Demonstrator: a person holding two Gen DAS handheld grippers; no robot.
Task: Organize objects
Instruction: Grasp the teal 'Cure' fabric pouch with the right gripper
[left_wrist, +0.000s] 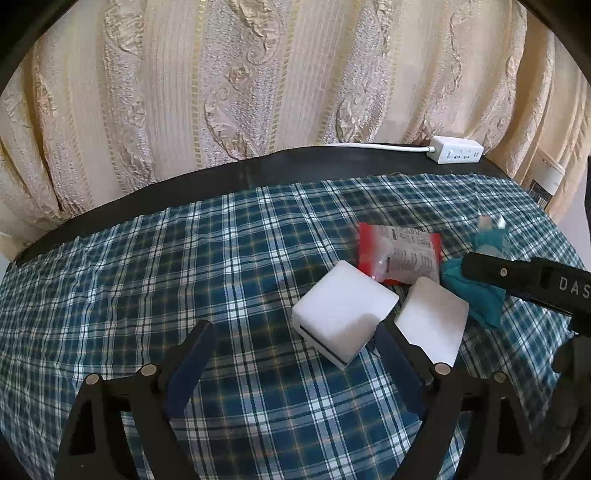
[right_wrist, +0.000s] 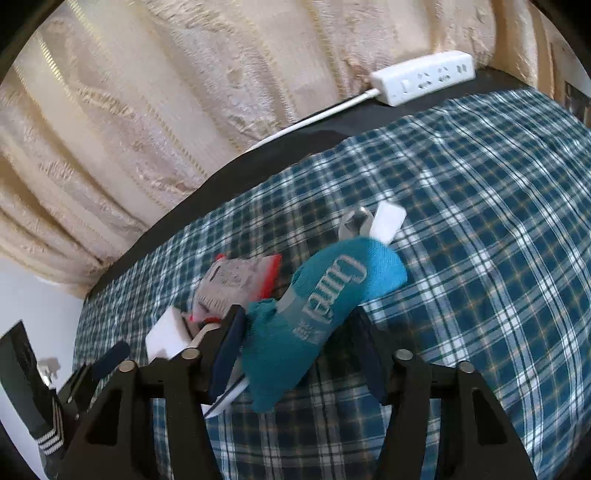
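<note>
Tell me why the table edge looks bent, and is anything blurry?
Left wrist view: the fisheye lens bows the table edge, objects sharp. Right wrist view: same bend, and the teal sock between the claw's fingers looks slightly smeared.

Low in the centre of the frame, the right gripper (right_wrist: 295, 343) has a teal sock (right_wrist: 317, 295) with grey lettering between its dark fingers; the sock bulges up toward the middle, a white tag (right_wrist: 388, 218) at its far end. Left of it lie a red and grey packet (right_wrist: 236, 280) and a white block (right_wrist: 166, 332), close together on the blue plaid cloth (right_wrist: 480, 221). A white power strip (right_wrist: 424, 77) sits at upper right on the table's (right_wrist: 258, 162) dark edge, before a cream curtain (right_wrist: 147, 92).
</note>
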